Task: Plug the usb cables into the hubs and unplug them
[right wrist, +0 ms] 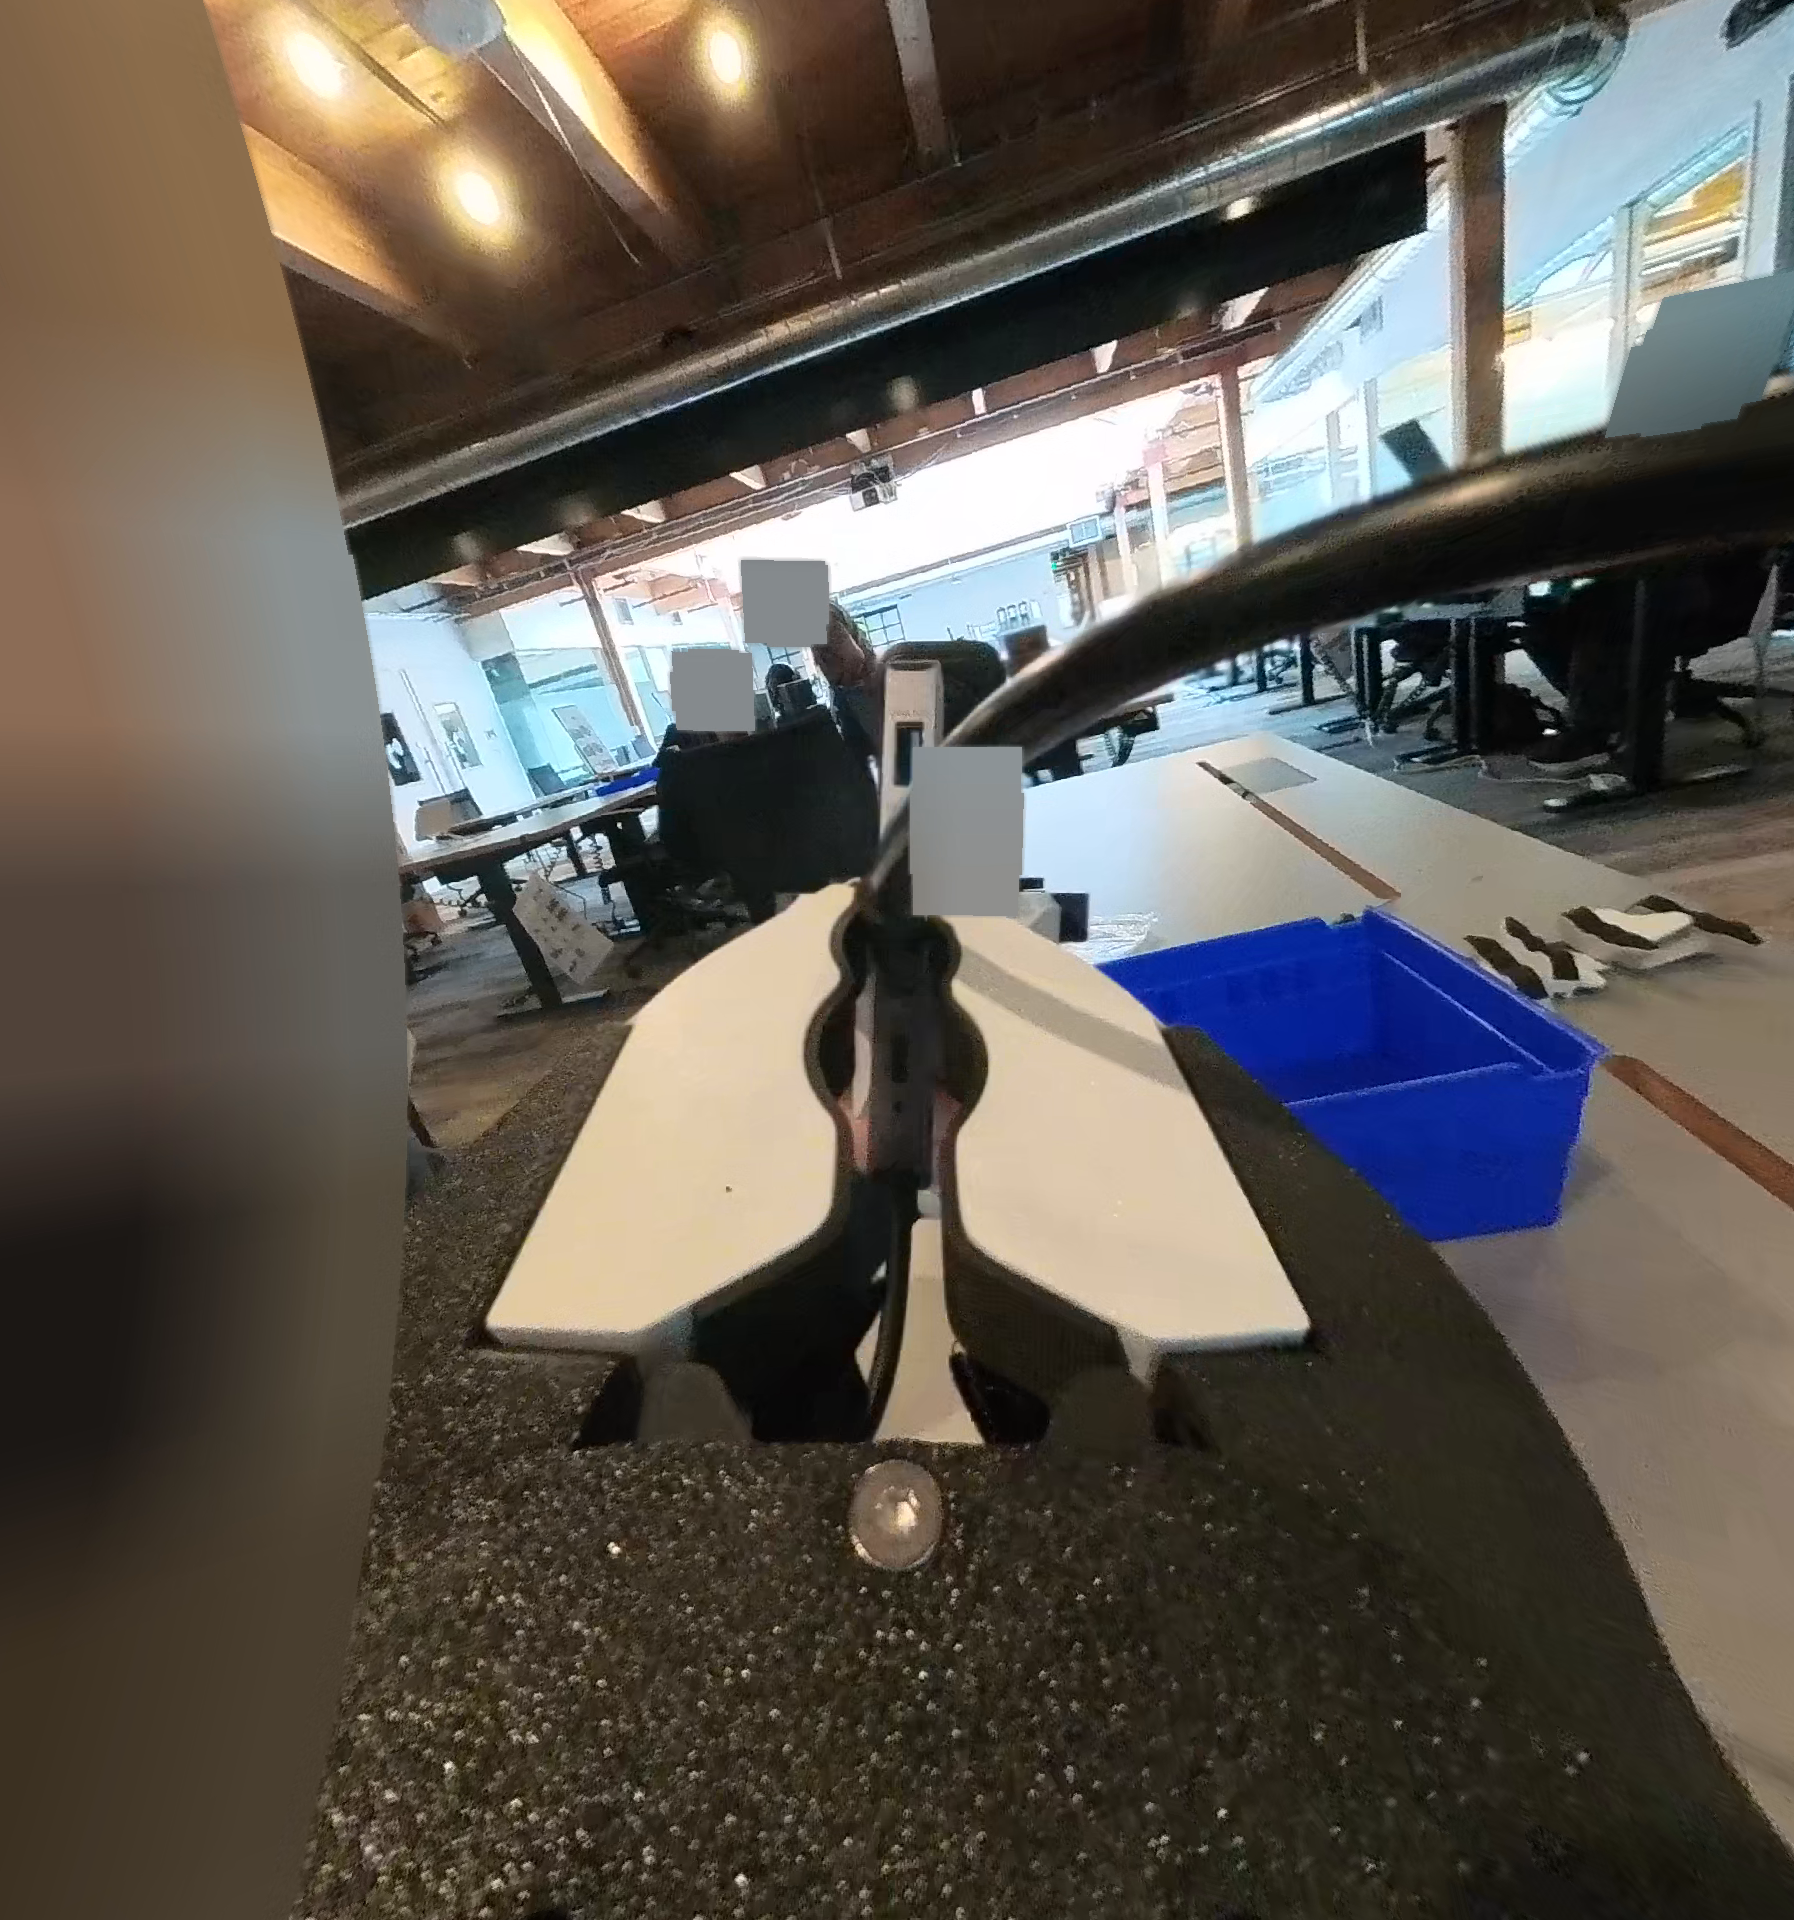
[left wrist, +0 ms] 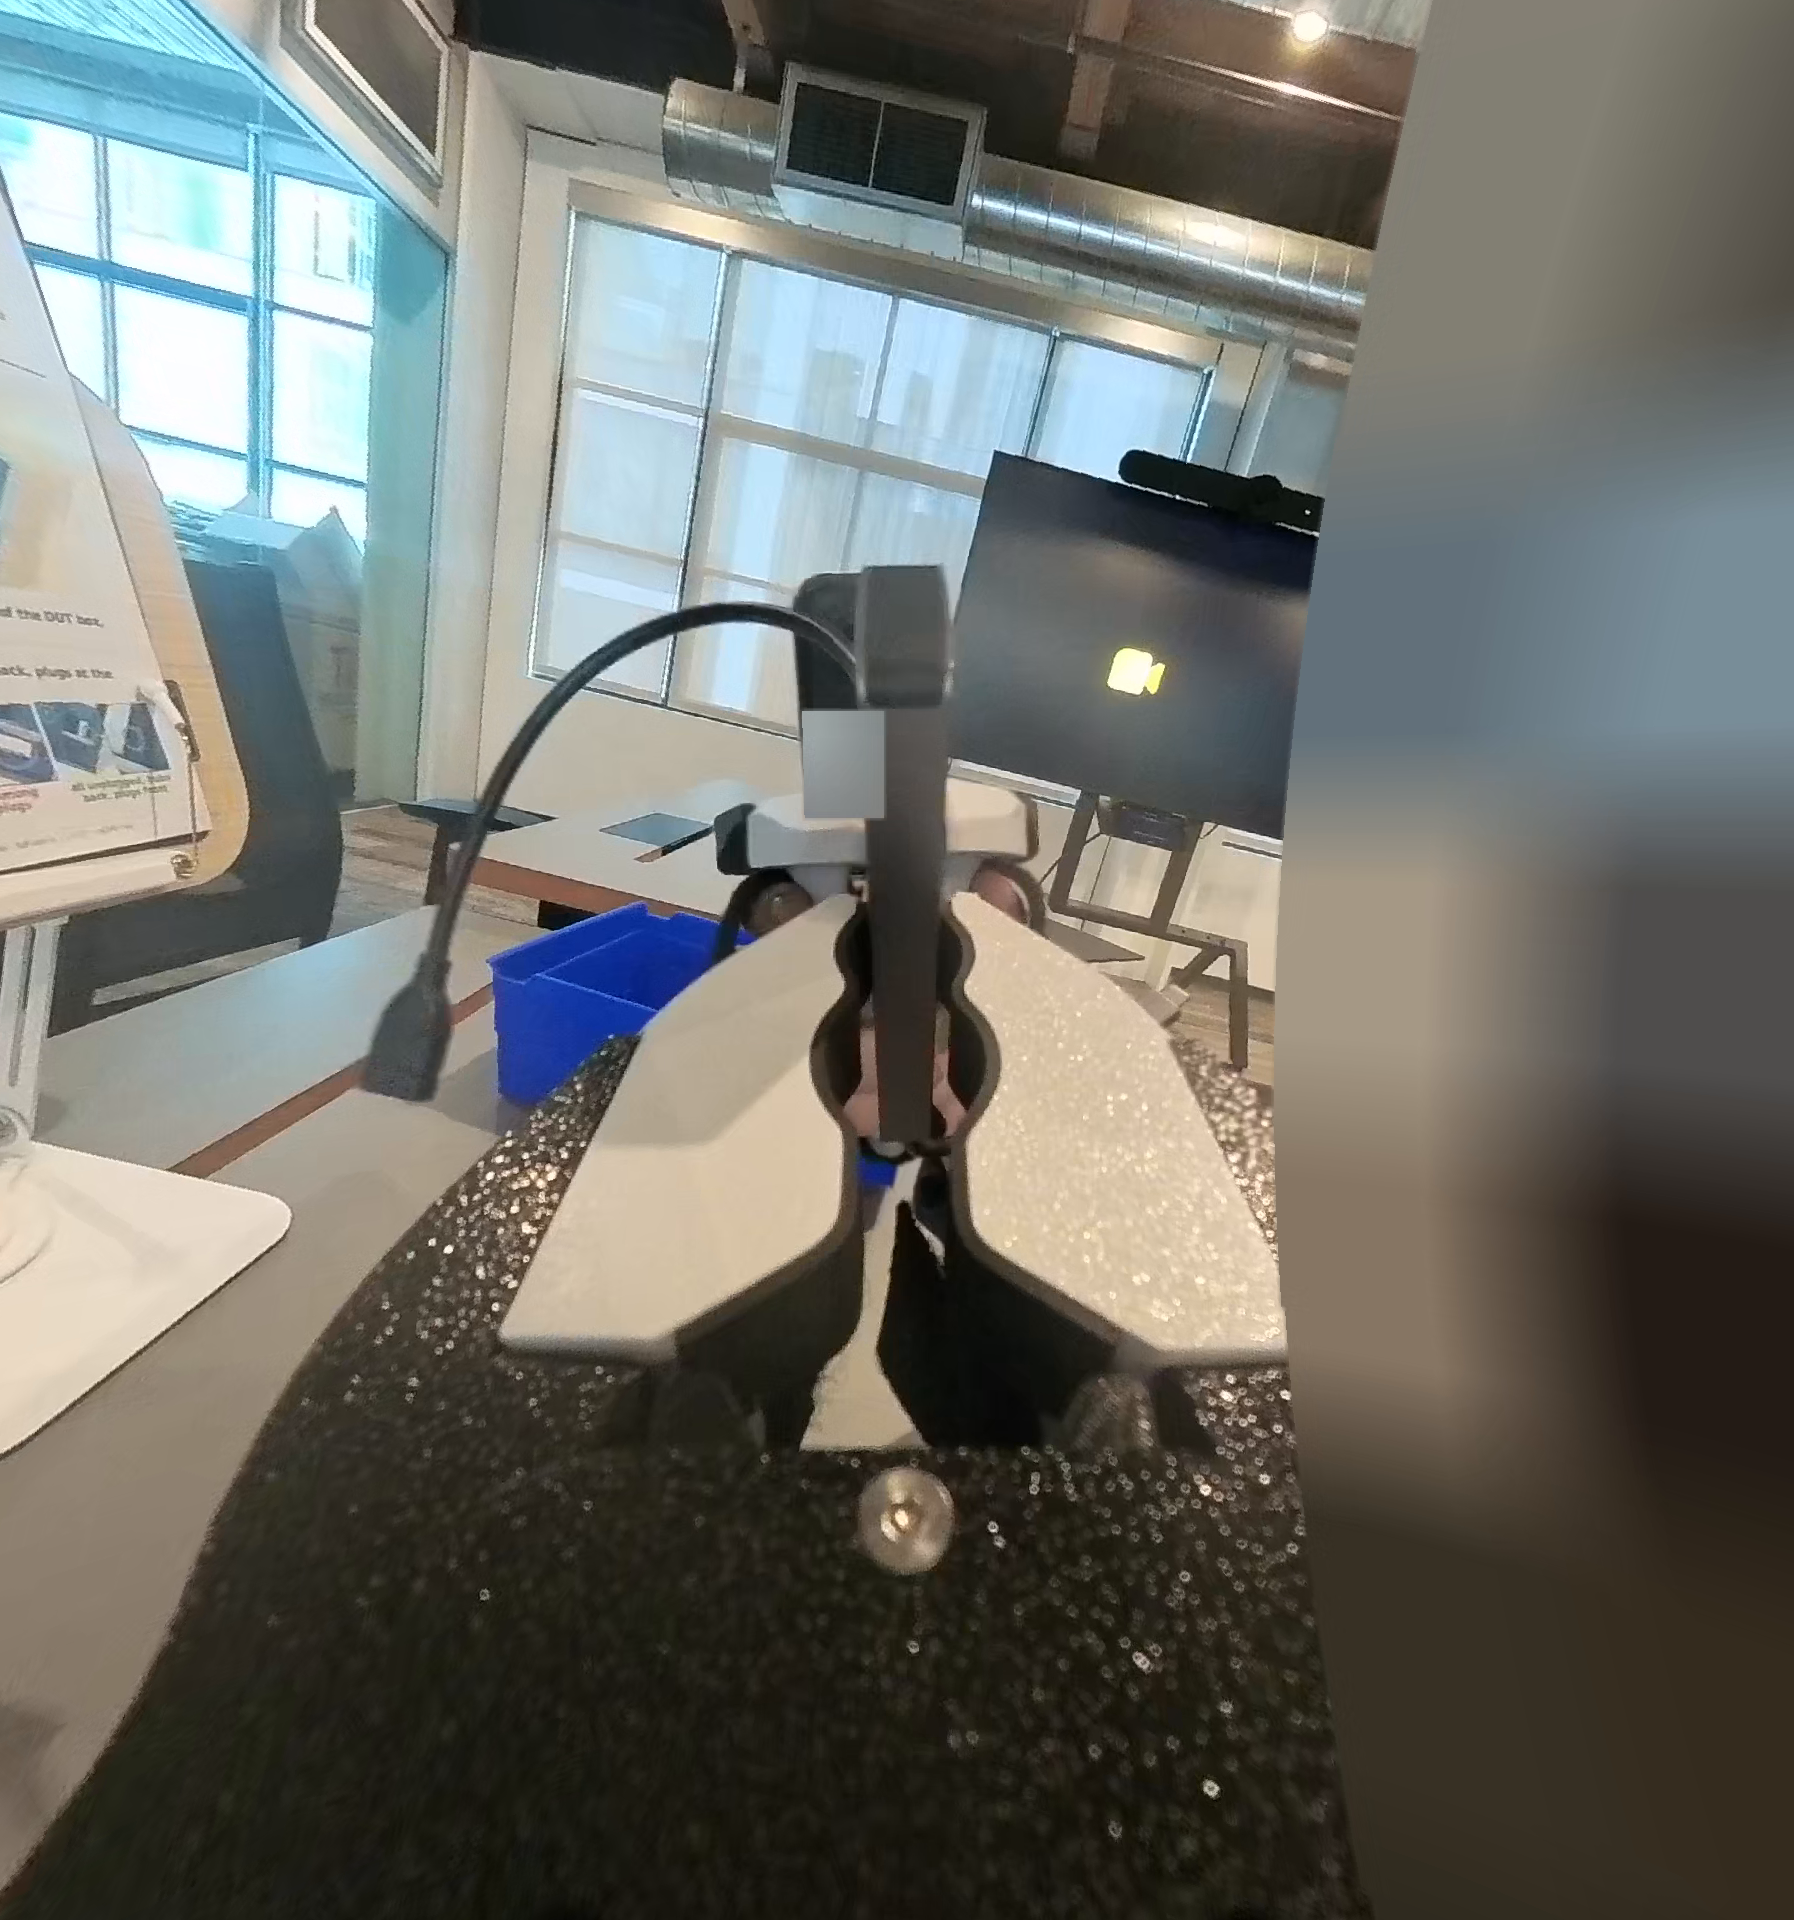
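Your left gripper [left wrist: 898,997] is clamped on the dark grey hub [left wrist: 903,831], which stands upright between the fingers and rises well above their tips. A black cable [left wrist: 602,675] arcs left from its top, its plug [left wrist: 407,1039] dangling above the grey table [left wrist: 145,1382]. Your right gripper [right wrist: 898,997] pinches a black usb plug [right wrist: 898,1081], just beside the upright hub [right wrist: 908,727]. The blue bin [right wrist: 1392,1049] sits right.

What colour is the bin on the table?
Blue. The bin shows best in the right wrist view, on the grey table.
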A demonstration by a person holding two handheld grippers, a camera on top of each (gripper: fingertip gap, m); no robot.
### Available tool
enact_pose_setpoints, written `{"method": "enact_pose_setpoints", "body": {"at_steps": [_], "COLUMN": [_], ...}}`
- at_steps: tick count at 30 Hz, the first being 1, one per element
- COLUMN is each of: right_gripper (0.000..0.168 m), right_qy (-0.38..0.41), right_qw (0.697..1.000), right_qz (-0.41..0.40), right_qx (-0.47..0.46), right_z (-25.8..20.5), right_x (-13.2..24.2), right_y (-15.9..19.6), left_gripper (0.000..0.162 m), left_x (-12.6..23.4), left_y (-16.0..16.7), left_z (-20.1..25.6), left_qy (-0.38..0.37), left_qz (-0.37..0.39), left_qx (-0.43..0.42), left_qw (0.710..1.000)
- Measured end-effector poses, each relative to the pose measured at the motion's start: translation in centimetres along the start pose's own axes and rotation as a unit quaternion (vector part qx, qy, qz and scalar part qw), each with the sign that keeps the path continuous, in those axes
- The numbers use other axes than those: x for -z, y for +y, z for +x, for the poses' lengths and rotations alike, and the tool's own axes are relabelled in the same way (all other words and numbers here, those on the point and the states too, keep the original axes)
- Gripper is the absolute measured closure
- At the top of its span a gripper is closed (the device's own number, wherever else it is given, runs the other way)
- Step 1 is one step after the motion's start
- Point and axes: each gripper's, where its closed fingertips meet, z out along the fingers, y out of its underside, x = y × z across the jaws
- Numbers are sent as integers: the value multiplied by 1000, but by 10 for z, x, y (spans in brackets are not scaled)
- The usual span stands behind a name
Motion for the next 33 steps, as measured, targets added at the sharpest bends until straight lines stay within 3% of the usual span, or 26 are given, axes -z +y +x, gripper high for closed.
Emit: {"method": "enact_pose_setpoints", "body": {"at_steps": [6,9,10,20,24,29,33], "right_gripper": [159,159,159,159,159,159,159], "right_qy": [13,23,20,-38,42,13,15], "right_qw": [1000,1000,1000,999,999,1000,1000], "right_qz": [11,0,5,16,-14,-19,-16], "right_qx": [12,17,15,-26,17,8,-9], "right_z": [1,4,3,-7,8,-2,5], "right_x": [1,-1,-2,-11,-9,-7,-8], "right_y": [-6,-2,-3,-2,2,3,5], "left_gripper": [150,141,149,149,150,149,149], "left_x": [-4,-9,-10,-1,0,-3,0], "left_y": [-7,-6,-4,-6,-2,-1,0], "left_z": [0,-4,-4,10,-7,6,0], "left_qy": [-7,-32,-36,6,-41,34,37], "left_qz": [31,28,19,9,1,18,26], "left_qx": [-8,-12,-18,-16,-30,6,24], "left_qw": [999,999,999,1000,999,999,999]}}
